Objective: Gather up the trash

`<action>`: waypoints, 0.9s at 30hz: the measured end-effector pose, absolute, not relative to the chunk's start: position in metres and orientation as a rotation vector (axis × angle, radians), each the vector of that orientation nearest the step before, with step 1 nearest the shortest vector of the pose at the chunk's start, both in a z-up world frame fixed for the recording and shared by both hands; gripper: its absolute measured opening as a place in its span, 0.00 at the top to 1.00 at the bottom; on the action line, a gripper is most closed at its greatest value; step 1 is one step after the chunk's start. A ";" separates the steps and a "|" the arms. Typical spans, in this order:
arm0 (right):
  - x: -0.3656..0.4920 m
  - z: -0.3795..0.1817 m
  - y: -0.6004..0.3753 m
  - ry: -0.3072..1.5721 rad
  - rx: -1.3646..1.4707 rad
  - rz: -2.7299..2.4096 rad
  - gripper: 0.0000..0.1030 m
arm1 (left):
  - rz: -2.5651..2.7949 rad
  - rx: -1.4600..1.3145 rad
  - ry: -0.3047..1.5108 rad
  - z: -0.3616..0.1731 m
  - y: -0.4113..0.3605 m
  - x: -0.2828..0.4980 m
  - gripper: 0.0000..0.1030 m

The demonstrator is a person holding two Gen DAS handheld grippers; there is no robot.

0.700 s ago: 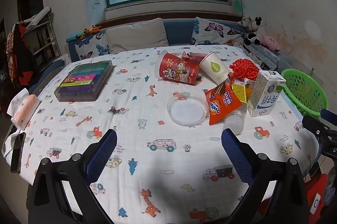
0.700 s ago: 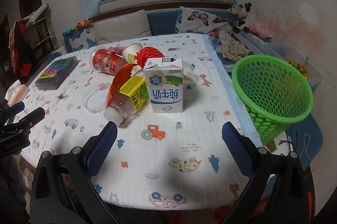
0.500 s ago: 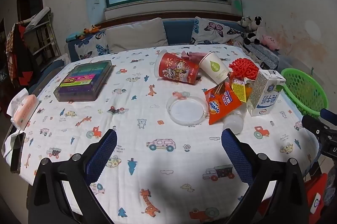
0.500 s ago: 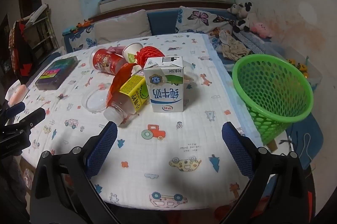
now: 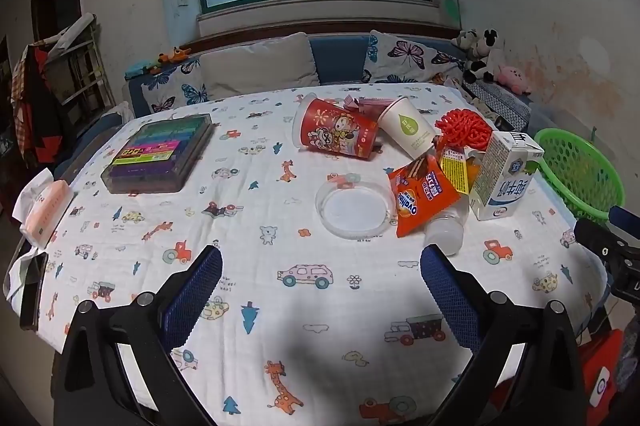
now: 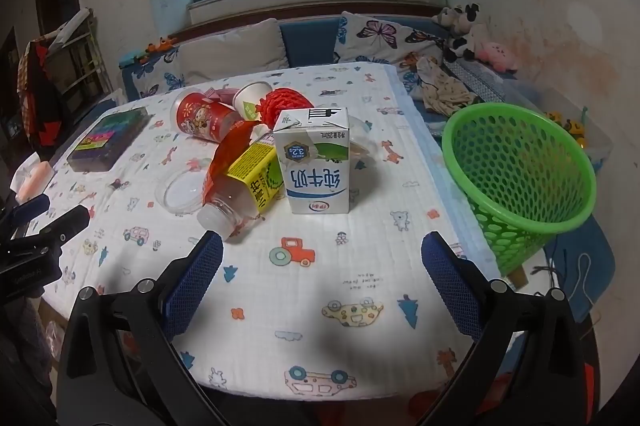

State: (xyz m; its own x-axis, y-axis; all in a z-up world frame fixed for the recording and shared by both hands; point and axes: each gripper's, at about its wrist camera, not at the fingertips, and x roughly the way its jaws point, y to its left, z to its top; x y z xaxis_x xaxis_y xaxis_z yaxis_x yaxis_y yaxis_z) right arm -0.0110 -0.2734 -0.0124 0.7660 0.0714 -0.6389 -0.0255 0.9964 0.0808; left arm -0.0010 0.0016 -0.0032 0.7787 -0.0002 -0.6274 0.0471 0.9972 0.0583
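A heap of trash lies on the patterned tablecloth: a white milk carton [image 6: 318, 161] standing upside down, a plastic bottle [image 6: 240, 197] with a yellow label on its side, an orange snack wrapper [image 5: 420, 193], a red cup [image 5: 336, 133], a white paper cup [image 5: 408, 129], a red net ball [image 5: 464, 127] and a clear round lid [image 5: 354, 205]. A green mesh basket [image 6: 520, 177] stands off the table's right edge. My left gripper [image 5: 320, 298] hangs open over the near tablecloth. My right gripper [image 6: 320, 286] is open too, short of the carton and bottle. Nothing sits between either pair of fingers.
A clear box of coloured items [image 5: 160, 153] lies at the table's far left, with a pink tissue pack [image 5: 44, 205] near the left edge. A sofa with butterfly cushions [image 5: 404, 55] and plush toys [image 5: 480, 53] runs behind the table.
Both views have barely shifted; the trash and basket lie where they were and both grippers stay wide apart.
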 end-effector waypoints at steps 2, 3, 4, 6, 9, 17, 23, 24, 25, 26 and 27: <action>-0.012 -0.014 -0.275 0.695 0.070 0.053 0.04 | -0.027 0.071 0.679 -0.004 0.002 0.000 0.07; -0.012 -0.014 -0.275 0.694 0.071 0.053 0.04 | -0.027 0.071 0.679 -0.003 0.002 0.000 0.07; -0.012 -0.014 -0.275 0.695 0.070 0.053 0.04 | -0.026 0.072 0.678 -0.003 0.002 0.000 0.07; -0.011 -0.015 -0.277 0.697 0.071 0.054 0.04 | -0.028 0.070 0.680 -0.003 0.002 0.000 0.07; -0.010 -0.015 -0.276 0.697 0.072 0.055 0.04 | -0.027 0.070 0.681 -0.004 0.000 0.002 0.07; -0.008 -0.015 -0.276 0.697 0.071 0.055 0.04 | -0.024 0.074 0.681 -0.003 -0.002 0.008 0.07; -0.008 -0.014 -0.276 0.696 0.065 0.057 0.04 | -0.026 0.075 0.679 -0.003 -0.002 0.010 0.07; -0.007 -0.014 -0.276 0.695 0.063 0.055 0.04 | -0.025 0.076 0.679 -0.003 -0.002 0.009 0.07; -0.006 -0.013 -0.276 0.696 0.063 0.053 0.04 | -0.025 0.077 0.679 -0.003 -0.002 0.009 0.07; -0.006 -0.013 -0.276 0.695 0.064 0.053 0.04 | -0.026 0.077 0.680 -0.003 -0.002 0.010 0.07; -0.006 -0.012 -0.277 0.695 0.064 0.052 0.04 | -0.027 0.077 0.680 -0.003 -0.003 0.010 0.07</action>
